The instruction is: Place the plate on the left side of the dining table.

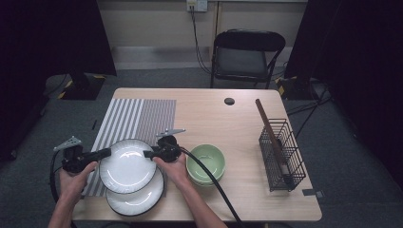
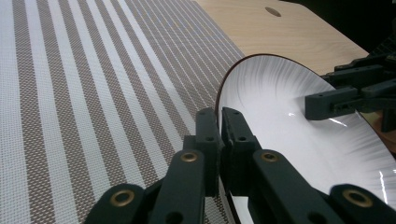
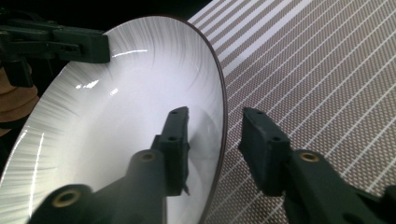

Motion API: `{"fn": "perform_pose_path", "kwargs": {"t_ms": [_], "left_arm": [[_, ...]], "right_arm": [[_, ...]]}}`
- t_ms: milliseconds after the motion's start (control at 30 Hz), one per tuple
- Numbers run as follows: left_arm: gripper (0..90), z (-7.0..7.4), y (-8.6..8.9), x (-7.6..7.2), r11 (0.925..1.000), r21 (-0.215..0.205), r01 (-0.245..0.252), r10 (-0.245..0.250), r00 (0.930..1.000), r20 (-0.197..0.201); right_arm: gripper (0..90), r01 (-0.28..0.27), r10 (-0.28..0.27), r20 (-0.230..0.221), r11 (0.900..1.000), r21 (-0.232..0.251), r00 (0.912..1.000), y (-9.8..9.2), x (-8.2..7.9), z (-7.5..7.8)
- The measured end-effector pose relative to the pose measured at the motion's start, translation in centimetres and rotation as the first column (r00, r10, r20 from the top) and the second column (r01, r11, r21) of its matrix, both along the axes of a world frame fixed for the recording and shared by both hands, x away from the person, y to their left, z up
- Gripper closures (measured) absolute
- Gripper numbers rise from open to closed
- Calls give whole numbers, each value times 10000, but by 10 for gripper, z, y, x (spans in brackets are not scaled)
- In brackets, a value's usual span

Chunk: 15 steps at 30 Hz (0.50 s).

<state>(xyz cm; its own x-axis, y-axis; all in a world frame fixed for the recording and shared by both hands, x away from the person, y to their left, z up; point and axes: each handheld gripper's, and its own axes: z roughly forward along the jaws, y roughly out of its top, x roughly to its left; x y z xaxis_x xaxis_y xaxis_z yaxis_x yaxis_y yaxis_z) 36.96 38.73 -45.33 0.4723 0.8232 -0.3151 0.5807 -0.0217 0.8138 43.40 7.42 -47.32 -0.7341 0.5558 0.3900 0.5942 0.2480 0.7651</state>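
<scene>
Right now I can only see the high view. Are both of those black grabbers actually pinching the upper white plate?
Observer: The left gripper is. In its own view the jaws are shut on the rim of the plate.
Operator: And the other one?
Observer: The right gripper is not. Its jaws stand apart with the rim between them, and the pads do not press on it.
Operator: Is the plate plain white up close?
Observer: No. Fine grey streaks fan out toward its edge, which is a thin dark line.
</scene>
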Motion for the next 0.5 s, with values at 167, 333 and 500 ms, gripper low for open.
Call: {"fn": "perform_pose_path", "kwargs": {"t_ms": [167, 333, 500], "left_arm": [[864, -2, 1, 1, 9999, -97, -49, 49, 10000, -22], [864, -2, 1, 0, 9998, -177, -55, 56, 10000, 16], [822, 1, 2, -4, 9995, -282, -104, 103, 9999, -37]], "right_arm": [[733, -190, 208, -493, 9991, 367, 9986, 0, 0, -1], [820, 141, -70, -839, 9964, 832, 9965, -5, 4, -1], [846, 208, -151, -611, 9953, 943, 9980, -6, 2, 1]]}}
